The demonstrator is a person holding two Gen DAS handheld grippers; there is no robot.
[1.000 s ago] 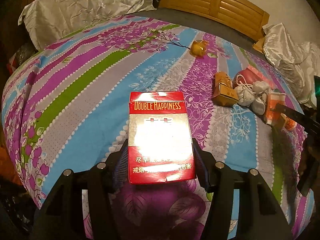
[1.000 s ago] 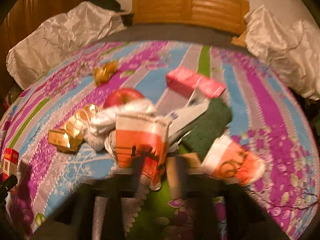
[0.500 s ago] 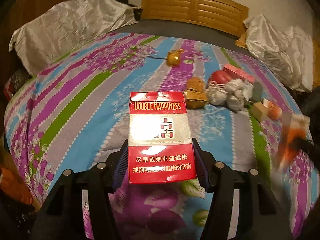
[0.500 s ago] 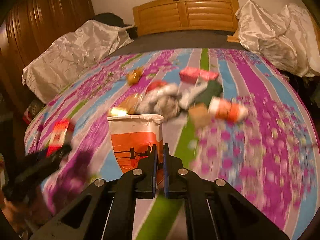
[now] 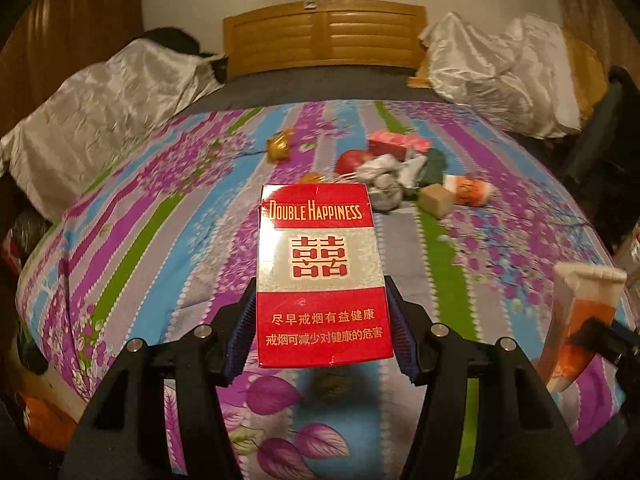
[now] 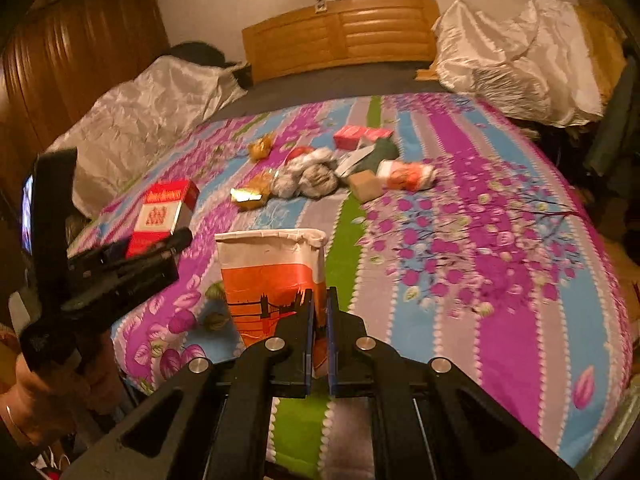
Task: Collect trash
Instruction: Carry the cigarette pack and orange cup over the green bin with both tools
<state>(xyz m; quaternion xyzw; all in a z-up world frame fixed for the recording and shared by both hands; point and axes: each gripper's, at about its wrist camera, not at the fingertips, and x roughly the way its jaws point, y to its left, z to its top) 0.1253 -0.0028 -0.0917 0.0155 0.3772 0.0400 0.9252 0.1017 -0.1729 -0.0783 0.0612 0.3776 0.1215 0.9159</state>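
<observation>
A: Trash is riding in both hands right now. The left gripper is clamping a red cigarette pack by its 2 long sides, upright, lifted clear above the striped bedspread.

B: And the right gripper?

A: Its jaws are pinched nearly together on the wall of a flattened orange paper cup, rim upward. From the left wrist view that same cup is hanging at the far right edge, off the near corner of the bed.

B: So which step is this?

A: I judge it as the carry-away step: 2 pieces are already picked, and both are being held out over the near end of the bed, well apart from the rest of the litter.

B: What is left up there?

A: A cluster near the middle of the bed: a second orange cup on its side, a small brown box just beside it, grey crumpled wads, a red apple, a pink carton and a gold wrapper set a little apart.

B: Next move?

A: No bin or bag is showing in either view, so I cannot tell where these 2 pieces should go. Whoever is holding the tools will likely be needing to turn toward a container, keep both grips firm, release there, then return for the cluster. The thin cup wall could be slipping, so a steady wrist matters.
</observation>
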